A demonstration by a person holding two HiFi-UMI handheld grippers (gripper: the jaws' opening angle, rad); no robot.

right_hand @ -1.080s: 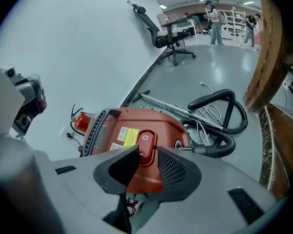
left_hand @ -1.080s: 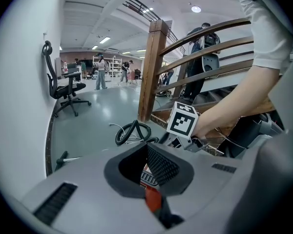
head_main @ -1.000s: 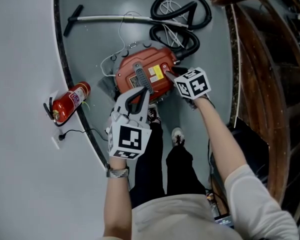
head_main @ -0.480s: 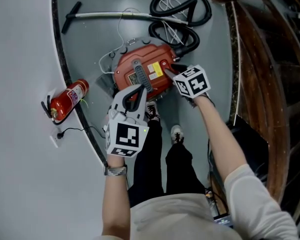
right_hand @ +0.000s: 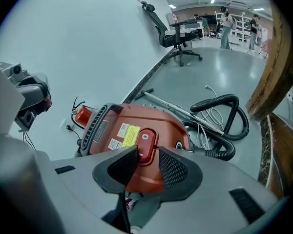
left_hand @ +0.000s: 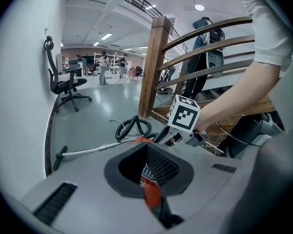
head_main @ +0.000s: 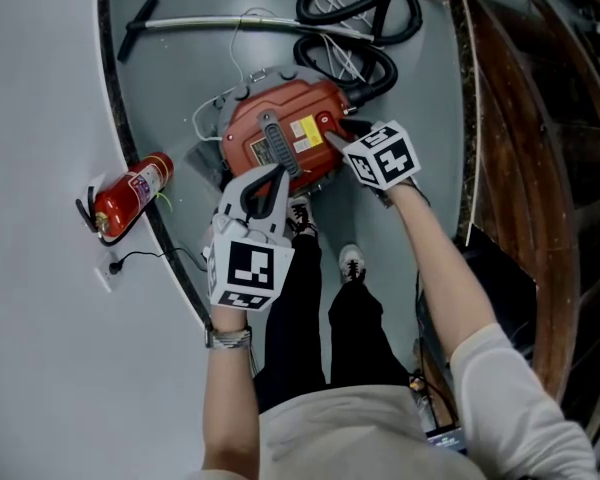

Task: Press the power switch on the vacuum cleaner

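Power switch [right_hand: 145,139] half hidden

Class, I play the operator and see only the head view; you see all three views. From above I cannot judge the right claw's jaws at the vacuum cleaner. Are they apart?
Observer: Yes. The right gripper view shows the right claw open. Its jaws have just been opening, and they clamp nothing. The red switch on the vacuum cleaner shows in the gap between them.
Operator: And the left claw?
Observer: Its own view shows the left claw open too, with nothing clamped.
Operator: Is there anything further off that I cannot see?
Observer: An office chair stands far behind the vacuum cleaner.
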